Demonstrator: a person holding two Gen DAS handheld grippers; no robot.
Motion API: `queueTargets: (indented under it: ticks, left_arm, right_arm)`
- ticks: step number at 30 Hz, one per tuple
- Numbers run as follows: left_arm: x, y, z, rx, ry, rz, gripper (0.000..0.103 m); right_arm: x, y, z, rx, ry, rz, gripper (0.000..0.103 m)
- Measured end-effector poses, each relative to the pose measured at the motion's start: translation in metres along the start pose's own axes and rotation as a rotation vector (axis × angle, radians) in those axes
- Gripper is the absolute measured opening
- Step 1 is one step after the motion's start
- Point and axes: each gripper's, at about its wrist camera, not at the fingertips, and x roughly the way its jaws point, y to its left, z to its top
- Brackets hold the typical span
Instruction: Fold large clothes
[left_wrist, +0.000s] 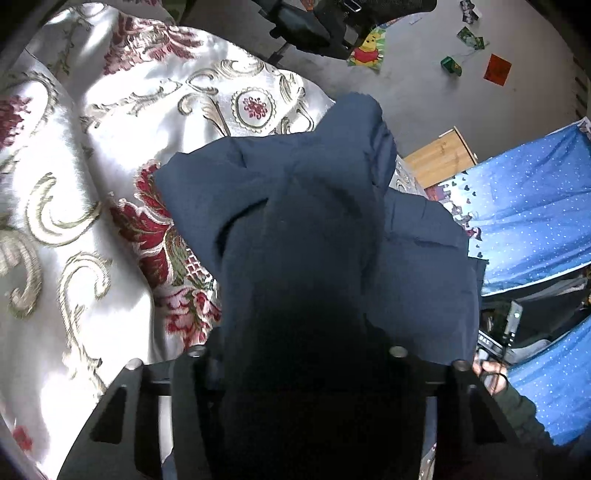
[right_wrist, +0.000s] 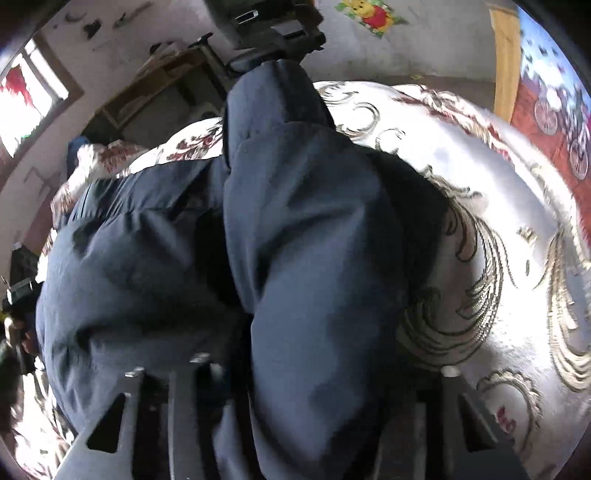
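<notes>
You have both the left gripper (left_wrist: 295, 387) and right gripper (right_wrist: 295, 398) pinching bunched folds of the navy garment (left_wrist: 314, 229), which lies on the floral bedspread (left_wrist: 92, 147), its long axis running forward from both jaws.

A bed spread with a glossy white cover (left_wrist: 110, 122) — gold scrolls, red flowers — carries a bulky dark navy garment (right_wrist: 155, 258), which lies bunched in puffy folds across it.

Right gripper (right_wrist: 295, 406) clamped on bunched navy garment (right_wrist: 295, 240); fabric covers the fingertips, drapes over floral bedspread (right_wrist: 498, 184).
</notes>
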Motion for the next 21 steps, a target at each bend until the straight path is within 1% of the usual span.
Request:
queueTargets:
  ticks: [3, 7, 11, 13, 15, 21]
  left_arm:
    - [-0.005, -0.010, 0.002, 0.001, -0.007, 0.040, 0.031]
    - [-0.017, -0.026, -0.005, 0.002, -0.029, 0.044, 0.024]
    - [-0.030, -0.039, -0.013, 0.006, -0.043, 0.058, 0.020]
    - [-0.035, -0.048, -0.016, 0.018, -0.054, 0.072, 0.019]
    - [-0.036, -0.057, -0.019, 0.027, -0.065, 0.077, 0.017]
    - [-0.050, -0.079, -0.029, 0.055, -0.080, 0.052, 0.017]
  right_arm:
    - [-0.017, 0.009, -0.001, -0.028, -0.016, -0.015, 0.022]
    - [-0.038, 0.013, -0.003, -0.028, -0.048, 0.001, 0.018]
    - [-0.064, 0.021, -0.002, -0.034, -0.102, 0.027, 0.015]
    - [-0.074, 0.026, -0.002, -0.049, -0.112, 0.030, 0.014]
    - [-0.080, 0.042, 0.005, -0.073, -0.125, 0.026, 0.013]
    - [-0.107, 0.058, 0.002, -0.098, -0.170, 0.027, 0.012]
